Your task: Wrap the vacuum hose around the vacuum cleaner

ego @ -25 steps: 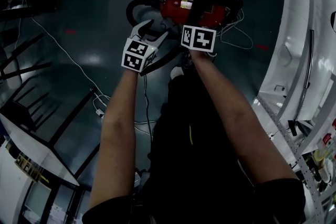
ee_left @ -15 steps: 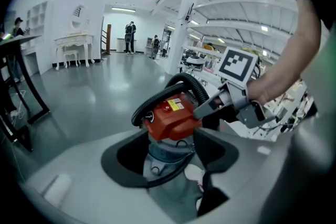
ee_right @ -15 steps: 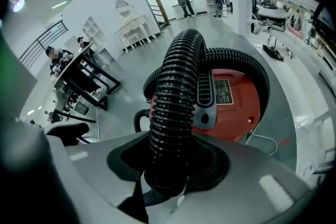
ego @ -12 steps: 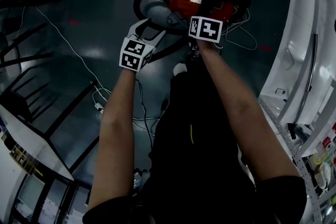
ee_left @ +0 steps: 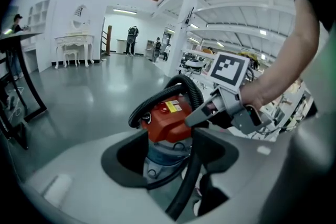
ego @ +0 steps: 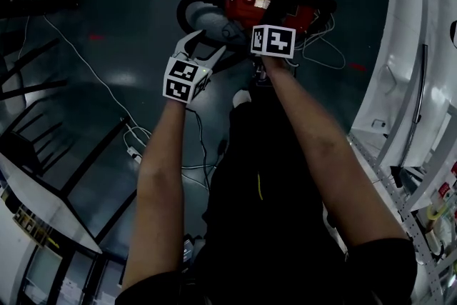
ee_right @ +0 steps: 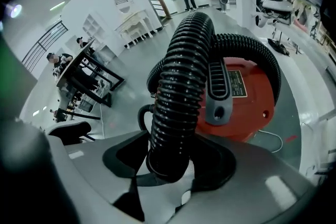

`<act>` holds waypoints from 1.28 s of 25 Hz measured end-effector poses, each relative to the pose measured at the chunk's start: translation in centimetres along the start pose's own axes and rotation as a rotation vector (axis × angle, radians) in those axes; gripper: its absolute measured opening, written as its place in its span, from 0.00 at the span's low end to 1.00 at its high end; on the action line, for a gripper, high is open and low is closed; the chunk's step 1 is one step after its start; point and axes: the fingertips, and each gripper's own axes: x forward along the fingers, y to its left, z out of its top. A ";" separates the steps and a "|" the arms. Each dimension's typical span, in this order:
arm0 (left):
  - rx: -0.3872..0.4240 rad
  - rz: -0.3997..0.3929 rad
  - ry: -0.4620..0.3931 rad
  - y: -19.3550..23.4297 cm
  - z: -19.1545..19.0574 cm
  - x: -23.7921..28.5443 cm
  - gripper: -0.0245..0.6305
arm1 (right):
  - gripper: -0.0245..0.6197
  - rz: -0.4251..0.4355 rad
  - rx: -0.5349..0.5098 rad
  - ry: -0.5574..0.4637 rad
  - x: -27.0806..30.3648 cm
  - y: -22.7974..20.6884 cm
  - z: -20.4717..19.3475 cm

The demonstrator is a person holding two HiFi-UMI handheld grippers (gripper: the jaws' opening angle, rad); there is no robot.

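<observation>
While the right gripper [ee_right: 169,160] points steeply down over the vacuum cleaner [ee_right: 247,107], its jaws have just been opening and now stand wide. The black corrugated vacuum hose [ee_right: 178,86] stands between them. A gap shows between the hose and the jaw at the left of the right gripper view, so the pads do not clamp it. From the jaws the hose rises, arcs over the red motor housing [ee_right: 252,118] and curves round its far side. A grey carry handle [ee_right: 219,97] runs along the top of the housing, just beside the hose.

The left gripper [ee_left: 165,157] has its jaws apart and grips nothing. Through the gap the grey canister [ee_left: 165,152] shows under the red housing. A smooth black tube [ee_left: 189,181] passes the gap near the jaw at the right of that view; contact cannot be determined. In the head view this gripper sits just beside the right gripper, to its lower left and short of the cleaner.

The vacuum cleaner stands on a glossy grey floor [ego: 128,25]. A white cable [ego: 325,46] lies in loops against its right side. A thin white cord [ego: 93,75] crosses the floor at the left. White racking [ego: 421,82] fills the right edge of the head view, and dark chair frames [ego: 36,89] stand at the left.
</observation>
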 end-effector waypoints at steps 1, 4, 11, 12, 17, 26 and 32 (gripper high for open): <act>0.001 -0.004 0.000 -0.1 0.1 0.2 0.45 | 0.42 0.005 -0.001 -0.003 0.0 0.1 -0.1; 0.002 -0.013 -0.001 -0.5 0.4 0.6 0.45 | 0.42 0.013 0.001 -0.014 -0.3 0.2 -0.4; 0.007 -0.041 0.003 -1.1 0.8 1.6 0.45 | 0.42 0.006 -0.060 -0.068 -1.4 0.4 -0.6; 0.007 -0.046 0.004 -1.3 0.9 1.8 0.45 | 0.42 0.001 -0.076 -0.074 -1.6 0.5 -0.7; 0.010 -0.080 0.007 -3.0 1.9 2.5 0.44 | 0.38 -0.011 -0.093 -0.087 -2.7 0.3 -1.1; 0.051 -0.107 0.021 -5.6 3.5 4.1 0.40 | 0.26 -0.024 -0.113 -0.105 -4.4 -0.7 -1.1; 0.072 -0.114 0.046 -6.5 3.8 4.7 0.37 | 0.03 -0.094 -0.089 -0.143 -5.6 -2.2 -1.1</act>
